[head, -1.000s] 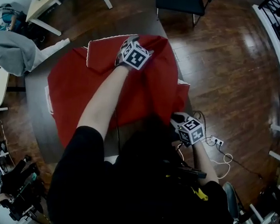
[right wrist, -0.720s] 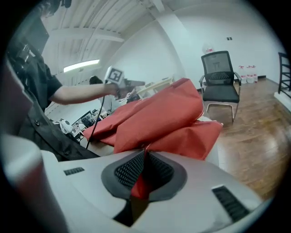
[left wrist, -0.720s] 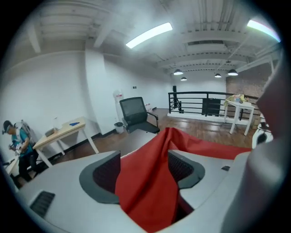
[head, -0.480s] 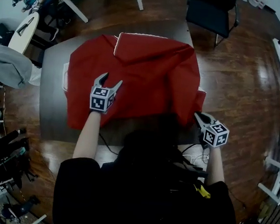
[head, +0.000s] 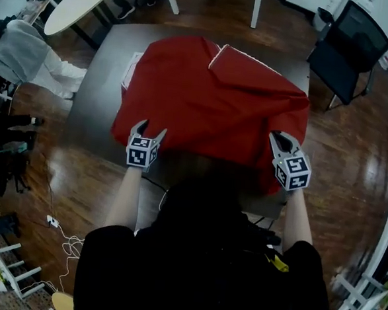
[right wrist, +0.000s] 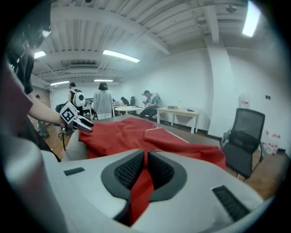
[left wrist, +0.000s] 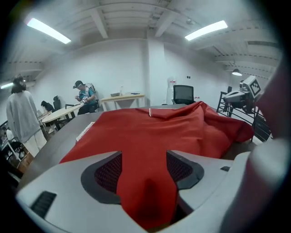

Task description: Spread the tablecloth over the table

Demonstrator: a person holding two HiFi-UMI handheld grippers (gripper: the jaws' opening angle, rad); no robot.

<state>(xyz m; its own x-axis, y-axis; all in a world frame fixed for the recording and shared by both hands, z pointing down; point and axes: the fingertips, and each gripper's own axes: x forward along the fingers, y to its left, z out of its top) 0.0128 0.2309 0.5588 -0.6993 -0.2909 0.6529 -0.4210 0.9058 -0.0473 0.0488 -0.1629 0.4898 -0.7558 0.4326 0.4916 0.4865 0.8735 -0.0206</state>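
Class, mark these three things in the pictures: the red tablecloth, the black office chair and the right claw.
red tablecloth (head: 211,99), head view, middle of the cloth.
black office chair (head: 365,34), head view, its backrest.
right claw (head: 275,138), head view, between its tips, pinching the cloth.

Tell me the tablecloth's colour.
The tablecloth is plain red with thin white trim along its edge; the head view shows it best.

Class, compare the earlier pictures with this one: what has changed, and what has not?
The left hand-held gripper came back from the far side of the tablecloth to its near edge, cloth now between its open jaws. The right hand-held gripper stays shut on the near right corner. The far flap remains folded over.
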